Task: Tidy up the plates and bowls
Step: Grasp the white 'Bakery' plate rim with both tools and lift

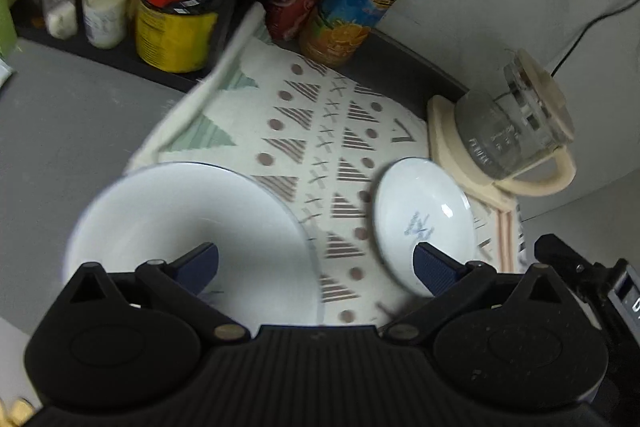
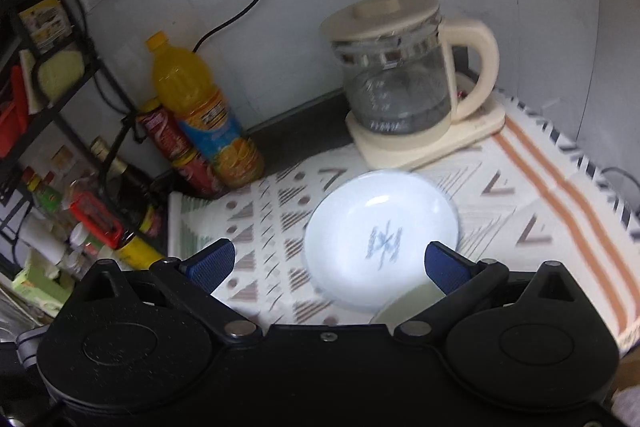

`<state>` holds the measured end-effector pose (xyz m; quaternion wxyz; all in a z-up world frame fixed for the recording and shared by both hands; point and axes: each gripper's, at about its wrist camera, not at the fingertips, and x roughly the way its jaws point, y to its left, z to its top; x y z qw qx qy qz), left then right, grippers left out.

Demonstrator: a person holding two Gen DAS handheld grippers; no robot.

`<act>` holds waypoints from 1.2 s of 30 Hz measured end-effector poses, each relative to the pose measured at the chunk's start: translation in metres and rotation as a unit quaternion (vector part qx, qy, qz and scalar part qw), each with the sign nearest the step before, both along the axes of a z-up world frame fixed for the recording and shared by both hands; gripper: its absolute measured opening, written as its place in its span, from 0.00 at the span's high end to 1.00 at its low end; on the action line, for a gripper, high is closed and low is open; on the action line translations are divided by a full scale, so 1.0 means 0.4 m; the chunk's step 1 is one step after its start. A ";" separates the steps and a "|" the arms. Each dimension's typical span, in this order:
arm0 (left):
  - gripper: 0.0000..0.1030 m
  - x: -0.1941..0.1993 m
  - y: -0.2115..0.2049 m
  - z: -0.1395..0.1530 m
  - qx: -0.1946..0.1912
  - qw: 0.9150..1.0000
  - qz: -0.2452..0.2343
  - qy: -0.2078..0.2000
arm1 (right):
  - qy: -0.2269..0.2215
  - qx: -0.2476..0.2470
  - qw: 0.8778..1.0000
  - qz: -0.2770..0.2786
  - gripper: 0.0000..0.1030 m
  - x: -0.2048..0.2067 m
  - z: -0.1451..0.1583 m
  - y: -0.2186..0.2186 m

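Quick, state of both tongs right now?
Left tongs: open, holding nothing, over the large plate.
Right tongs: open, holding nothing, above the small dish.

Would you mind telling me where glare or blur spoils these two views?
Left wrist view: the large plate is washed out, with a smeared rim. Right wrist view: the small dish glares white, its blue mark is blurred, and the cloth pattern is streaked.

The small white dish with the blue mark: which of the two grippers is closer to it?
Right, probably. The right gripper hangs open directly over the small white dish with the blue mark. The left gripper, also open, sits beside it, partly over the large white plate.
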<state>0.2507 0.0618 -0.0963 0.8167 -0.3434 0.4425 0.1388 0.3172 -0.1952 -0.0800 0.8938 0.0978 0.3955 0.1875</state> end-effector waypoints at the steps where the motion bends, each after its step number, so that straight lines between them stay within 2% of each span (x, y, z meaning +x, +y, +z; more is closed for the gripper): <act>1: 0.01 0.013 -0.002 -0.006 -0.008 1.000 0.002 -0.003 | -0.001 -0.002 1.000 0.000 0.01 0.016 0.000 -0.005; 5: 0.03 0.069 -0.024 -0.032 -0.010 1.000 0.009 -0.002 | 0.016 -0.005 1.000 -0.008 0.05 0.097 -0.018 -0.032; 8: 0.03 0.107 -0.032 -0.062 -0.037 0.999 0.014 -0.005 | 0.039 0.004 0.999 -0.004 0.09 0.155 -0.041 -0.043; 10: 0.06 0.133 -0.038 -0.080 -0.045 0.999 0.017 -0.003 | 0.052 0.005 0.999 -0.002 0.16 0.190 -0.056 -0.046; 11: 0.09 0.144 -0.041 -0.089 -0.049 0.999 0.017 -0.001 | 0.062 0.003 0.998 -0.002 0.18 0.212 -0.066 -0.047; 13: 0.13 0.166 -0.045 -0.110 -0.064 0.998 0.021 0.002 | 0.085 0.000 0.996 -0.007 0.28 0.247 -0.088 -0.052; 16: 0.28 0.194 -0.049 -0.141 -0.084 0.996 0.032 0.012 | 0.134 -0.005 0.991 -0.014 0.44 0.300 -0.130 -0.067; 17: 0.34 0.204 -0.052 -0.152 -0.092 0.995 0.032 0.017 | 0.148 -0.006 0.989 -0.018 0.45 0.313 -0.142 -0.074; 19: 0.41 0.220 -0.059 -0.166 -0.101 0.994 0.033 0.022 | 0.174 0.001 0.985 -0.023 0.56 0.341 -0.167 -0.093; 22: 0.51 0.240 -0.069 -0.187 -0.110 0.993 0.035 0.031 | 0.207 0.012 0.978 -0.025 0.65 0.374 -0.200 -0.114; 25: 0.61 0.258 -0.076 -0.208 -0.125 0.991 0.035 0.038 | 0.233 0.019 0.972 -0.028 0.71 0.397 -0.229 -0.130; 28: 0.69 0.275 -0.083 -0.229 -0.136 0.989 0.036 0.043 | 0.255 0.017 0.966 -0.036 0.72 0.416 -0.252 -0.143; 33: 0.70 0.293 -0.092 -0.256 -0.149 0.987 0.038 0.044 | 0.278 0.001 0.960 -0.035 0.73 0.441 -0.290 -0.153; 36: 0.73 0.294 -0.092 -0.273 -0.161 0.985 0.045 0.050 | 0.310 0.013 0.950 -0.032 0.77 0.452 -0.327 -0.157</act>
